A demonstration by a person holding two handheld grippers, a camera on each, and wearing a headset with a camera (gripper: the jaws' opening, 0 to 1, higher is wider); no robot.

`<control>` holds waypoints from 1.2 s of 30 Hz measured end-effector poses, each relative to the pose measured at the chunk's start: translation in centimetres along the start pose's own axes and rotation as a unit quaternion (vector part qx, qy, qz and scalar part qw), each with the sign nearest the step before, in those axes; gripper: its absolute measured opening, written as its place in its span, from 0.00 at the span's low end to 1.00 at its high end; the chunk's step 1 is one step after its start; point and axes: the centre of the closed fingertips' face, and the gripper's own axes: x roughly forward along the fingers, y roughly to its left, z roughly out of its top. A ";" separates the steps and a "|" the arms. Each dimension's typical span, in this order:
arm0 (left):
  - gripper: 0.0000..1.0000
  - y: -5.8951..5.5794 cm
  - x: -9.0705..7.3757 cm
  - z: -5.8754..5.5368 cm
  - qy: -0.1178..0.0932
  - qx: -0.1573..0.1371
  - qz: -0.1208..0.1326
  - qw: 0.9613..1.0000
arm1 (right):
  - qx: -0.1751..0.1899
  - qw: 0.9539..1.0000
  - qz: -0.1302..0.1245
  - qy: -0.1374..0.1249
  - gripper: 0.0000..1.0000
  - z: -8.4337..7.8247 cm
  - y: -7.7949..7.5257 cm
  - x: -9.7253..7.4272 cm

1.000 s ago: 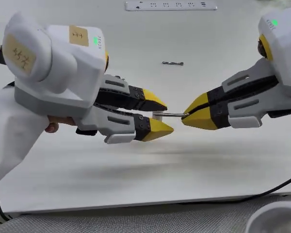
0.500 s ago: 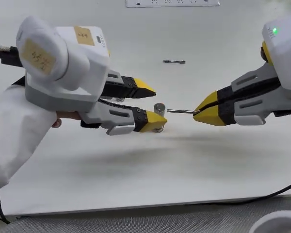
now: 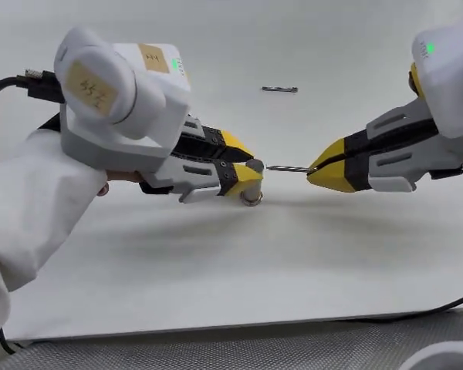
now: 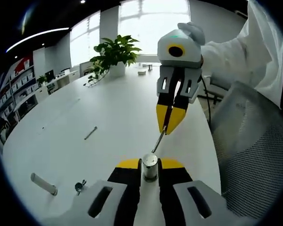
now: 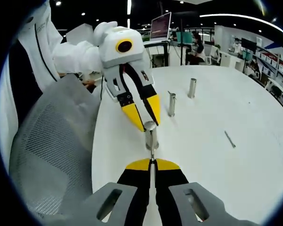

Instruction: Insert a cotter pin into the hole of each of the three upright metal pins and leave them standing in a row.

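Fingers (image 4: 128, 164) of left gripper (image 3: 247, 165) clamping upright metal pin (image 4: 150, 165); right gripper (image 3: 315, 170) pinching cotter pin (image 3: 286, 168), tip at pin's top.

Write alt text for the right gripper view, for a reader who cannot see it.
The right gripper holds a cotter pin with its tip at an upright metal pin, which the left gripper grips from opposite. Behind, two more metal pins stand on the table, and a loose cotter pin lies to the right.
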 end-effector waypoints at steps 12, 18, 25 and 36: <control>0.10 0.5 0.1 -0.2 0.000 0.002 -0.002 1.000 | -0.015 1.000 0.007 0.006 0.00 0.2 0.0 0.7; 0.10 0.2 0.2 0.0 0.000 0.003 -0.004 1.000 | -0.014 1.000 0.007 0.005 0.00 0.3 -0.2 1.6; 0.10 0.0 0.2 0.2 0.001 0.003 -0.008 1.000 | -0.027 1.000 0.016 0.002 0.00 1.0 -0.3 2.9; 0.10 -0.1 0.2 0.2 0.001 0.005 -0.010 1.000 | -0.052 0.998 0.035 0.015 0.00 1.5 -0.4 3.9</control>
